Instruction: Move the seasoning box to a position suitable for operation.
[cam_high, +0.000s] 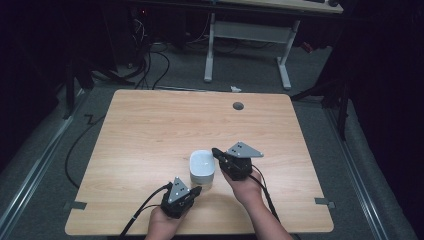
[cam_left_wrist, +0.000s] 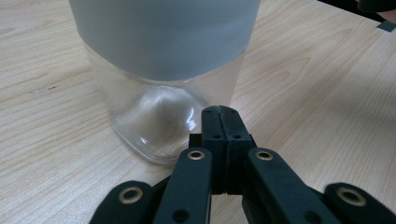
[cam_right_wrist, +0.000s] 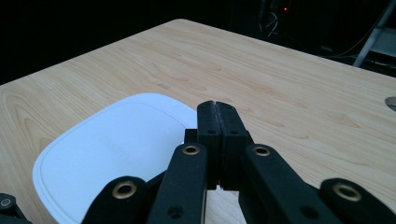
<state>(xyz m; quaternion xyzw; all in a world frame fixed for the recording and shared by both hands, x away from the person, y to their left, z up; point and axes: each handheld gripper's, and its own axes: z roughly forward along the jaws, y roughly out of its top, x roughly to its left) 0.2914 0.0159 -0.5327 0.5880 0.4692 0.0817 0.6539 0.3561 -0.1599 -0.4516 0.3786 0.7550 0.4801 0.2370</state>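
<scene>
- Clear jar (cam_high: 202, 169) with white lid (cam_right_wrist: 112, 149) stood upright on worktop (cam_high: 150, 135), just below centre of the high view, between both claws.
- Left claw (cam_high: 195, 190) sat at lower centre of the high view, jaws pressed together, holding nothing; tip right against or just short of the jar's glass base (cam_left_wrist: 159, 126) in the left gripper view — contact could not be told.
- Right claw (cam_high: 215, 151) hovered right of the jar at lid height, jaws likewise pressed together and empty; tip at the lid's edge in the right gripper view.
- Likely risk: pushed low by the shut left claw, could slide away across the smooth wood, or tip if nudged higher up.
- Likely risk: with neither claw spread, no grasp possible yet; a closed tip pressed on the lid rim could skid off the slick plastic.
- Likely risk: glass base rounded, so a pinch there could slip unless spread wide first.
</scene>
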